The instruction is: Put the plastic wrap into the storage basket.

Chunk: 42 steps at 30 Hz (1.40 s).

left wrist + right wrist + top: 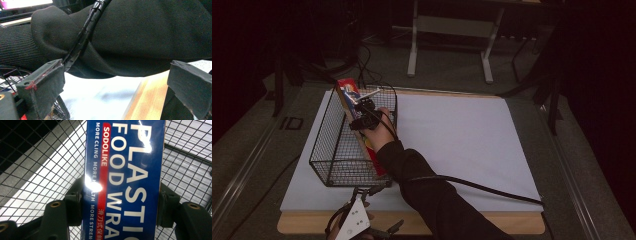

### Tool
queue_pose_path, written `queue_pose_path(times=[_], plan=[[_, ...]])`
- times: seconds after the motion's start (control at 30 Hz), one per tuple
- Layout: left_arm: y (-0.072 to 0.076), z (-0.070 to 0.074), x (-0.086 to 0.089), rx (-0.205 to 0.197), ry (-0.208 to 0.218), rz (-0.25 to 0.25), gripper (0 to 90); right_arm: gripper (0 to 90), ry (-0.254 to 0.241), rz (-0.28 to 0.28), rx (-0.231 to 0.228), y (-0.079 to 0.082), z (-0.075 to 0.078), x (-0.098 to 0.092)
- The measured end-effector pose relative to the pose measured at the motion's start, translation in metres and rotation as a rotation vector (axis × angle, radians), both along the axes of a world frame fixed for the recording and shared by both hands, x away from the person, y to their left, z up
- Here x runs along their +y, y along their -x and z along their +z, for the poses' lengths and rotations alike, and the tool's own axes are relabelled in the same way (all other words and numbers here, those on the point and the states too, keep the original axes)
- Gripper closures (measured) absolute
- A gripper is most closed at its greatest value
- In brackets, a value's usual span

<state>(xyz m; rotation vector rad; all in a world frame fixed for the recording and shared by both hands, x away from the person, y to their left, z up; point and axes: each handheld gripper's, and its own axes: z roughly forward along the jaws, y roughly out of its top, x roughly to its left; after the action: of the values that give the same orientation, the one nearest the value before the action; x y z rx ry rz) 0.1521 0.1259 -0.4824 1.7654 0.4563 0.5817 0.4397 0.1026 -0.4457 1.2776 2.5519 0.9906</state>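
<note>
A long blue and red plastic food wrap box [347, 93] lies slanted inside a black wire basket [319, 162] at the left of the white mat [462, 140]. My right gripper [364, 112] reaches into the basket and is shut on the box. In the right gripper view the pads [75, 205] press on both long sides of the box [125, 175], with the basket mesh [37, 170] behind it. My left gripper [367, 190] stands open just outside the basket's near wall, at the table's front edge. Its jaws are wide apart with nothing between them [116, 75].
The person's right sleeve [137, 37] and its black cable [85, 35] cross close in front of the left gripper. The table's wooden front edge [147, 100] runs below. A cable [492, 190] trails right over the mat. Table legs [412, 45] stand on the floor beyond.
</note>
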Motion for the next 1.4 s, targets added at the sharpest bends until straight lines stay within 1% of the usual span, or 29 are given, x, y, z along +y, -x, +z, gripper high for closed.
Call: queue_pose_path(times=[0.1,0.13,0.23,0.43,0.5,0.53,0.57,0.6,0.63,0.7,0.73,0.77,0.8,0.87,0.9,0.93,0.97,1.07,1.13,1.27,1.33,1.4], plan=[[0.0,0.0,0.0,0.001,-0.001,-0.001,1.9,37.6,0.008,0.007,-0.003,-0.001,0.001,0.001],[0.0,0.0,0.0,0.001,-0.001,-0.001,1.8,37.0,0.019,0.018,-0.013,-0.001,0.001,0.001],[0.0,0.0,0.0,0.003,-0.002,-0.002,1.8,36.1,0.023,0.03,-0.018,-0.001,0.001,0.001],[0.0,0.0,0.0,0.005,0.001,-0.003,1.8,32.7,0.007,0.054,-0.021,-0.001,0.002,-0.003],[0.0,0.0,0.0,0.005,0.0,-0.003,1.8,27.6,-0.005,0.068,-0.038,0.001,0.004,-0.005],[0.0,-0.001,0.0,0.006,-0.001,-0.003,1.8,22.3,-0.015,0.079,-0.069,0.004,0.009,-0.007],[-0.001,-0.001,0.0,0.006,-0.001,-0.003,1.8,18.8,-0.025,0.096,-0.079,0.005,0.012,-0.008],[-0.001,-0.001,0.0,0.007,-0.001,-0.002,1.8,18.8,-0.025,0.096,-0.079,0.005,0.012,-0.008],[-0.001,-0.001,0.0,0.007,0.0,-0.002,1.8,16.2,-0.039,0.108,-0.08,0.007,0.016,-0.01],[-0.001,-0.001,-0.001,0.007,-0.001,-0.002,1.8,14.9,-0.031,0.137,-0.109,0.01,0.024,-0.015],[-0.001,-0.001,-0.001,0.007,-0.002,-0.001,1.8,13.8,-0.051,0.154,-0.126,0.012,0.032,-0.023],[-0.001,-0.001,-0.001,0.008,-0.003,-0.001,1.8,13.8,-0.051,0.154,-0.126,0.012,0.032,-0.023],[-0.001,-0.001,-0.001,0.008,-0.005,0.0,1.8,13.8,-0.052,0.159,-0.138,0.013,0.036,-0.027],[-0.002,-0.001,-0.002,0.011,-0.008,0.0,1.8,13.8,-0.061,0.168,-0.143,0.014,0.042,-0.038],[-0.002,-0.001,-0.002,0.012,-0.009,-0.001,1.8,13.8,-0.071,0.172,-0.144,0.015,0.045,-0.043],[-0.002,-0.002,-0.002,0.013,-0.01,-0.002,1.8,13.8,-0.08,0.177,-0.152,0.017,0.049,-0.055],[-0.002,-0.002,-0.003,0.013,-0.009,-0.002,1.8,13.8,-0.08,0.177,-0.152,0.017,0.049,-0.055],[-0.003,-0.002,-0.004,0.019,-0.009,-0.007,1.8,13.9,-0.116,0.176,-0.157,0.018,0.053,-0.076],[-0.004,-0.003,-0.005,0.02,-0.016,-0.007,1.8,13.9,-0.125,0.174,-0.158,0.019,0.055,-0.09],[-0.005,-0.003,-0.006,0.021,-0.017,-0.008,1.8,14.2,-0.135,0.158,-0.163,0.02,0.058,-0.118],[-0.006,-0.004,-0.007,0.027,-0.026,-0.007,1.8,14.3,-0.132,0.153,-0.164,0.021,0.057,-0.132],[-0.006,-0.004,-0.008,0.026,-0.026,-0.005,1.8,14.3,-0.132,0.143,-0.168,0.021,0.056,-0.146]])
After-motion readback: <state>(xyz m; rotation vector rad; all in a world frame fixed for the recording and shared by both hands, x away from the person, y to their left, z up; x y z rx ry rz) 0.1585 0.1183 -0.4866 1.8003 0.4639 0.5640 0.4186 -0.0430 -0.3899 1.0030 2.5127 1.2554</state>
